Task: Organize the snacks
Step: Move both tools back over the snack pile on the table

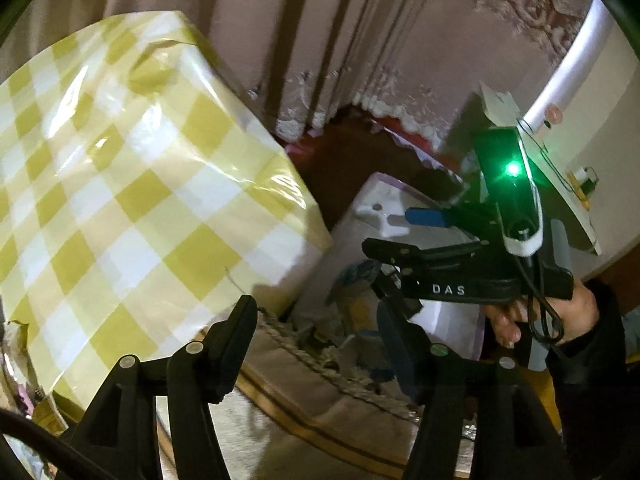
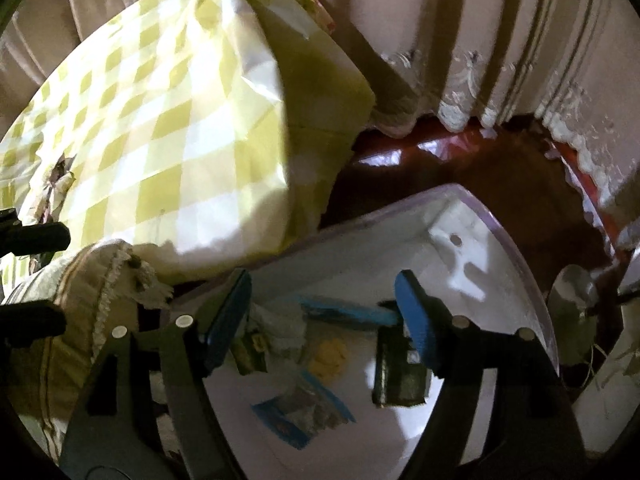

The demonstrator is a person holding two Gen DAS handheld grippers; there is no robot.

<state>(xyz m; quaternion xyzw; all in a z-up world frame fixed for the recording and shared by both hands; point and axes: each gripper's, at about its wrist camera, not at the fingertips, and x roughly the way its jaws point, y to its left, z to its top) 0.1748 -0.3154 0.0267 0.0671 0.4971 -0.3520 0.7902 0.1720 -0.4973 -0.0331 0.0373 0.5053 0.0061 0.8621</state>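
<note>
A: Item one, right gripper [image 2: 320,316]; I read its jaws as standing wide, blue pads bare, nothing pressed between them; it points down into the white bin [image 2: 516,240].

B: And the snacks?

A: Item two, snack packets, all lying on the bin's floor below that gripper; a blue-edged packet [image 2: 300,408] flat between the fingers and lower in the picture; a dark green packet [image 2: 400,376] just under the right finger; a yellow piece [image 2: 330,356] between those two; a small green-and-yellow packet [image 2: 252,352] beside the left finger; whether any pad touches them I cannot tell.

B: The other side?

A: Item three, left gripper [image 1: 320,320]; jaws apart, nothing between them; it hangs over the fringed rug [image 1: 320,392], with the bin beyond its right finger. From there the right gripper shows side-on, a hand [image 1: 532,312] on its grip.

B: Surroundings?

A: Item four, yellow-checked tabletop cloth [image 1: 120,180], beside the bin and to its left; curtains [image 1: 360,40] behind.
</note>
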